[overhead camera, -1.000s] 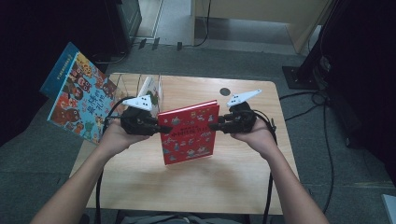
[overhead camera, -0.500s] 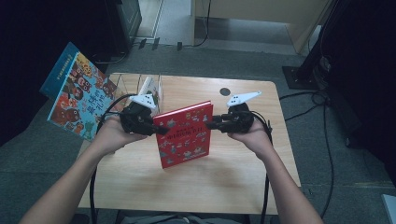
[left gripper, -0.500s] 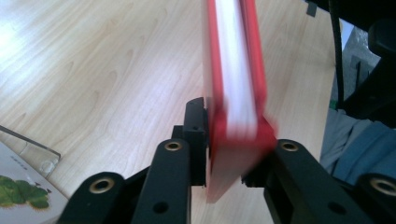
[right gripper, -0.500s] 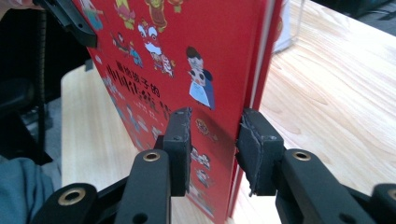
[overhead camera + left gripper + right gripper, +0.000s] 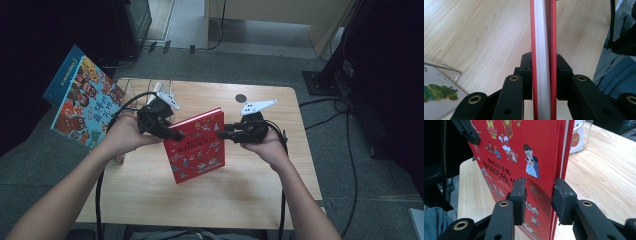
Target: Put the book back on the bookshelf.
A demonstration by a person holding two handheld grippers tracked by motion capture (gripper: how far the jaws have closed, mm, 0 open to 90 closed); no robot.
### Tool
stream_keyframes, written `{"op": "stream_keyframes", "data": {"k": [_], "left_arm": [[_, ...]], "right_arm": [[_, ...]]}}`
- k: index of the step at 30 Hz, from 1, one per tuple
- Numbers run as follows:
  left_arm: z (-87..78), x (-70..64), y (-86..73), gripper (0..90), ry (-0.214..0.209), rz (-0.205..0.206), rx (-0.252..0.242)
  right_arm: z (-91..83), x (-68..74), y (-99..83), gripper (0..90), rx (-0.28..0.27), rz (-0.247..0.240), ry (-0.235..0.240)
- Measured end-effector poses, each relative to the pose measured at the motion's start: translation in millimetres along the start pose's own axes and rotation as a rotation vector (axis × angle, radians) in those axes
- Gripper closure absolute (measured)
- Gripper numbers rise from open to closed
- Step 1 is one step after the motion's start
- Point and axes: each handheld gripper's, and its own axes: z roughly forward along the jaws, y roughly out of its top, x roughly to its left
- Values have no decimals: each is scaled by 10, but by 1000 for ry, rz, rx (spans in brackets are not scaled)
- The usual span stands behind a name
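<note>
A red picture book (image 5: 197, 145) hangs tilted above the wooden table (image 5: 240, 195), its cover facing me. My left gripper (image 5: 172, 134) is shut on the book's left edge. In the left gripper view both pads press the red covers, with the white page block (image 5: 542, 37) between them. My right gripper (image 5: 226, 132) is at the book's right edge. In the right gripper view it (image 5: 539, 197) stands open, its pads straddling the cover (image 5: 524, 150) with a gap on each side.
A blue picture book (image 5: 82, 105) leans upright at the table's left edge. Behind the left hand stands a clear plastic holder (image 5: 135, 90). A white book with a green caterpillar (image 5: 436, 95) lies below the left gripper. A dark round spot (image 5: 241, 98) marks the far edge.
The book has tilted further, its top right corner now higher. The left hand has turned and risen slightly. The right hand has stayed at the book's right edge.
</note>
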Motion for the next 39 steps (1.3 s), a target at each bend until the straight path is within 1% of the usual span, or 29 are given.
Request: {"op": "stream_keyframes", "data": {"k": [2,4,7,9,11,12,16,18,19,20,21,22,23,25,28,29,30,31,33,34,36,38,39], "left_arm": [[8,-10,74,742,1,4,36],[15,-27,151,741,14,13,73],[38,-20,252,736,3,1,126],[59,-17,320,731,3,1,152],[87,-32,389,727,19,6,162],[107,-38,424,724,21,3,170],[185,-29,551,723,7,-17,216],[208,-27,602,721,13,-21,232],[219,-22,623,720,16,-30,239],[226,-17,636,722,23,-35,239],[227,0,644,736,16,-52,244],[220,16,645,747,4,-58,248],[218,22,641,758,-10,-67,250],[208,18,639,775,-17,-68,253],[184,0,645,783,-14,-72,257],[168,-6,644,785,-9,-74,252],[148,-2,641,787,-12,-80,247],[123,5,633,794,-4,-88,246],[66,44,598,797,-10,-110,237],[35,58,576,799,-10,-119,231],[-17,78,526,799,-10,-128,226],[-61,94,480,799,-7,-139,217],[-93,111,449,798,-11,-149,206]], "right_arm": [[4,2,0,635,-2,0,1],[9,7,1,609,-4,-3,5],[10,19,-4,607,-2,-27,2],[12,23,-5,604,-3,-33,1],[17,24,-4,597,-5,-32,0],[20,26,-3,590,-5,-29,0],[16,39,8,581,5,-43,-2],[15,48,9,571,10,-45,-4],[16,47,8,568,10,-47,-7],[15,42,6,563,9,-48,-6],[17,38,3,556,6,-47,-9],[16,34,-2,554,4,-52,-7],[15,34,-10,547,-1,-62,-3],[11,44,-36,527,-14,-87,-3],[5,59,-79,510,-42,-92,-2],[3,61,-96,503,-52,-101,-2],[3,68,-113,490,-63,-104,-7],[2,74,-126,464,-67,-110,-16],[3,67,-157,453,-45,-102,-41],[4,49,-201,453,-34,-97,-55],[6,17,-278,448,-23,-82,-83],[15,-32,-394,444,-24,-51,-107],[20,-52,-431,443,-24,-46,-115]]}}
